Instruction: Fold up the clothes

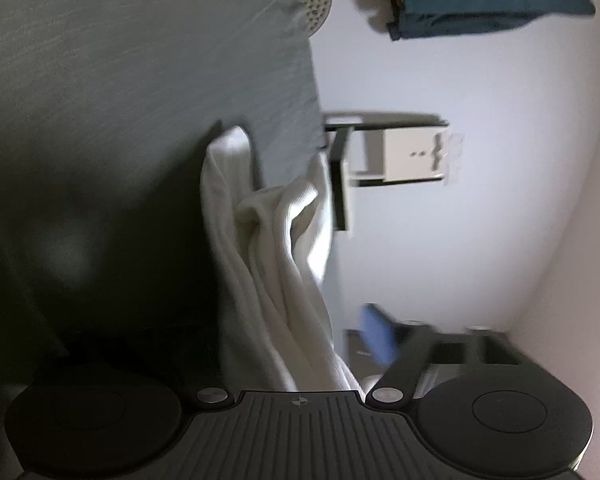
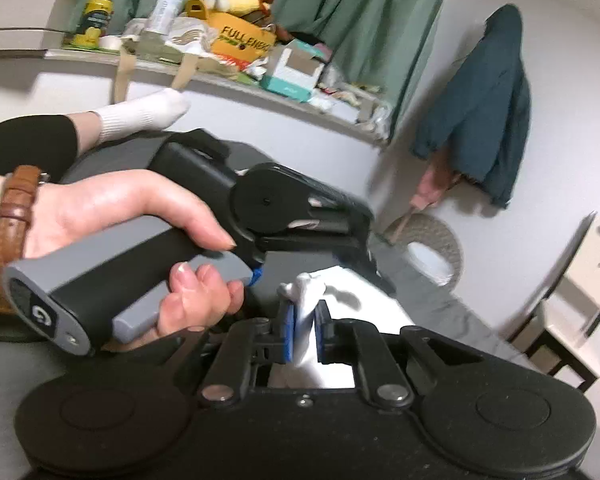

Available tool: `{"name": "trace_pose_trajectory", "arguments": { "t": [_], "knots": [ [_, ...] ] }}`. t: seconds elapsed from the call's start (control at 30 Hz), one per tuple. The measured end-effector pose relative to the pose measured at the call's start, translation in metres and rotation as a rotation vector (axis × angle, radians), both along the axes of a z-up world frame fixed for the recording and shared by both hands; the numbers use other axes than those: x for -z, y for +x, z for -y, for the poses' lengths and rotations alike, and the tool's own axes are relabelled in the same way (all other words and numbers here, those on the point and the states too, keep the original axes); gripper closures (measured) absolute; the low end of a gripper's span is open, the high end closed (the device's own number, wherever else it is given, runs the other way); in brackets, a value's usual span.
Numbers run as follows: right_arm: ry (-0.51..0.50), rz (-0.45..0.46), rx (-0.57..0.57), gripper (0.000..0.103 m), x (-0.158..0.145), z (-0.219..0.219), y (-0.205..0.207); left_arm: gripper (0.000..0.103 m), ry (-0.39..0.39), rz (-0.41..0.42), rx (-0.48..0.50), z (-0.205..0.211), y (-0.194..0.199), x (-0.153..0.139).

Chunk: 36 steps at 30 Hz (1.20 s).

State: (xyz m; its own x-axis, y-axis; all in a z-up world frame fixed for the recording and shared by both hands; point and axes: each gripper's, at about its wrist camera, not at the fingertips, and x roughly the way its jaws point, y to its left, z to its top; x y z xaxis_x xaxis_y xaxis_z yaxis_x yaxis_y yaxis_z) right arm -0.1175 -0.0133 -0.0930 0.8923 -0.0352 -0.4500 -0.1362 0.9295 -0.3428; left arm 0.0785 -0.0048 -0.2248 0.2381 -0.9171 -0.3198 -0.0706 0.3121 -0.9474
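The right gripper (image 2: 305, 330) pinches a corner of the soft, light, limp white garment (image 1: 276, 264); the left gripper's (image 2: 340, 232) state is unclear.

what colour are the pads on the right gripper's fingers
Blue pads, clearest in the right wrist view, where they pinch the white garment.

The garment (image 1: 268, 264) is white ribbed cloth, soft and matt. The bed (image 1: 140, 80) is grey woven fabric (faintly streaked). The right gripper (image 2: 305, 330) is matt black plastic.
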Motion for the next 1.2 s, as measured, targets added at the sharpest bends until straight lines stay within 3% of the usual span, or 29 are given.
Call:
{"name": "trace_pose_trajectory", "arguments": {
  "t": [0.07,0.13,0.2,0.23,0.37,0.47,0.67,0.7,0.73,0.83,1.0,1.2],
  "knots": [
    [0.031,-0.015,-0.009,0.080,0.004,0.004,-0.004,0.069,0.053,0.040,0.011,0.005,-0.001,-0.002],
    [0.115,-0.025,0.020,0.044,0.003,0.016,-0.009,0.073,0.121,0.103,0.025,0.010,-0.002,-0.010],
    [0.241,-0.006,0.098,0.027,0.001,0.041,-0.016,0.073,0.197,0.185,0.042,0.015,-0.003,-0.022],
    [0.311,0.006,0.154,0.027,-0.001,0.060,-0.019,0.073,0.241,0.230,0.051,0.019,-0.005,-0.028],
    [0.615,-0.015,0.408,0.026,0.007,0.148,-0.020,0.073,0.357,0.370,0.073,0.033,-0.013,-0.047],
    [0.906,-0.105,0.478,0.028,0.027,0.206,-0.016,0.073,0.391,0.423,0.083,0.040,-0.017,-0.055],
    [1.214,-0.216,0.468,0.032,0.064,0.249,-0.003,0.073,0.475,0.577,0.101,0.026,-0.014,-0.082],
    [1.266,-0.235,0.460,0.034,0.072,0.251,0.002,0.073,0.496,0.616,0.106,0.026,-0.017,-0.085],
    [1.308,-0.250,0.452,0.044,0.080,0.252,0.007,0.073,0.519,0.650,0.112,0.027,-0.019,-0.088],
    [1.361,-0.229,0.458,0.059,0.095,0.256,0.010,0.073,0.564,0.716,0.122,0.029,-0.019,-0.096],
    [1.394,-0.234,0.457,0.077,0.092,0.257,0.008,0.073,0.568,0.775,0.125,0.026,-0.014,-0.113],
    [1.349,-0.180,0.391,0.080,0.053,0.243,0.028,0.073,0.624,0.929,0.105,0.011,-0.005,-0.157]
  ]
}}
